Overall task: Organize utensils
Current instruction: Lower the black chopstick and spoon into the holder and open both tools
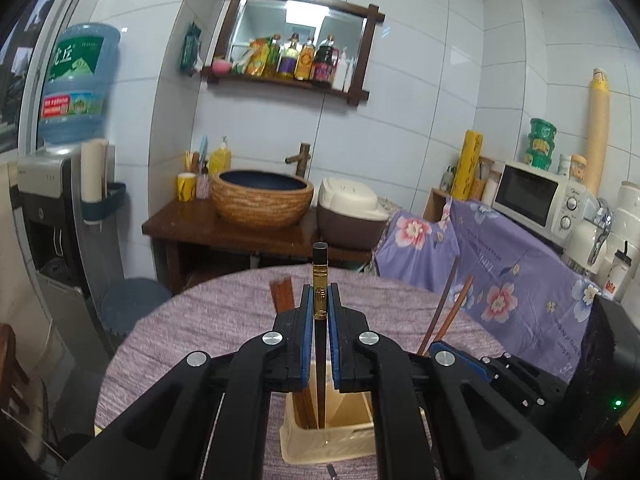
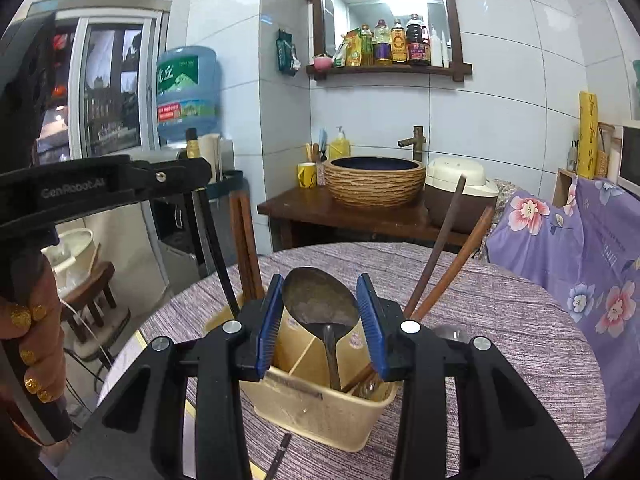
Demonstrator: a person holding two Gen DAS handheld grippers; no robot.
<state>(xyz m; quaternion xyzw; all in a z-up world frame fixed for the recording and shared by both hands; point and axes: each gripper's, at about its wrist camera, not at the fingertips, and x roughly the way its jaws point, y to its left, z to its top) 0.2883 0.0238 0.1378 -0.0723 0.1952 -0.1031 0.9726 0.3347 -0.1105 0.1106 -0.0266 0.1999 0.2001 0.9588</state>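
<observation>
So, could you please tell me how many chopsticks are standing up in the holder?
5: one black in the left gripper, two reddish at the holder's left, two brown leaning right. Others may hide inside.

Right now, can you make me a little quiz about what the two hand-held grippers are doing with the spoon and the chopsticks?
1. True or false: the left hand-held gripper is shut on the black chopstick with a gold band.
2. What is the right hand-held gripper holding? A) a white plate B) a grey metal spoon C) a green cup
3. Which container does the spoon's handle point down into?

Key:
1. True.
2. B.
3. The beige plastic utensil holder.
</observation>
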